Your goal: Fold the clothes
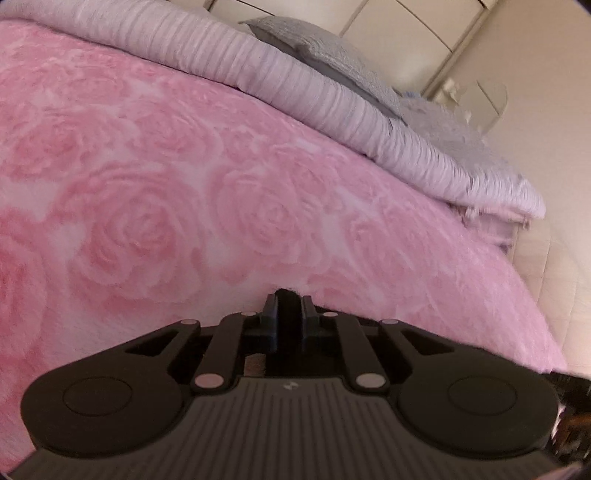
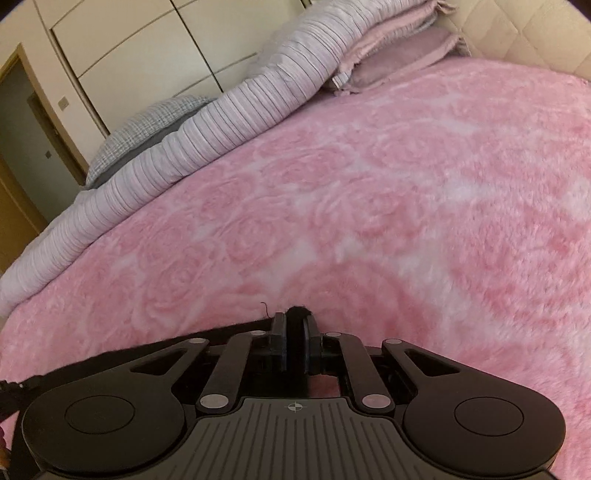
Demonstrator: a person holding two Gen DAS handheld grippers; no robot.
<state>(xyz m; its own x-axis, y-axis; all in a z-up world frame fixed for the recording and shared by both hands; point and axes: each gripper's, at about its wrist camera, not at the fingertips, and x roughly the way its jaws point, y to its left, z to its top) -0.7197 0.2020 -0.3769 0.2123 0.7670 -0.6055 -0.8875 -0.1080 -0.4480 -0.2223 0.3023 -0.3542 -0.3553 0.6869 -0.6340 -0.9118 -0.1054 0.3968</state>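
Observation:
My left gripper is shut on a dark fabric edge that pokes up between its fingers; the rest of that black garment is hidden under the gripper body, apart from a dark bit at the lower right. My right gripper is likewise shut on a tuft of black garment. Its taut black edge runs from the fingers toward the lower left. Both grippers hover just above the pink rose-patterned blanket covering the bed.
A rolled, striped lilac duvet lies along the far side of the bed, with a grey checked pillow behind it and pink pillows by the padded headboard. Cream wardrobe doors and a doorway stand beyond.

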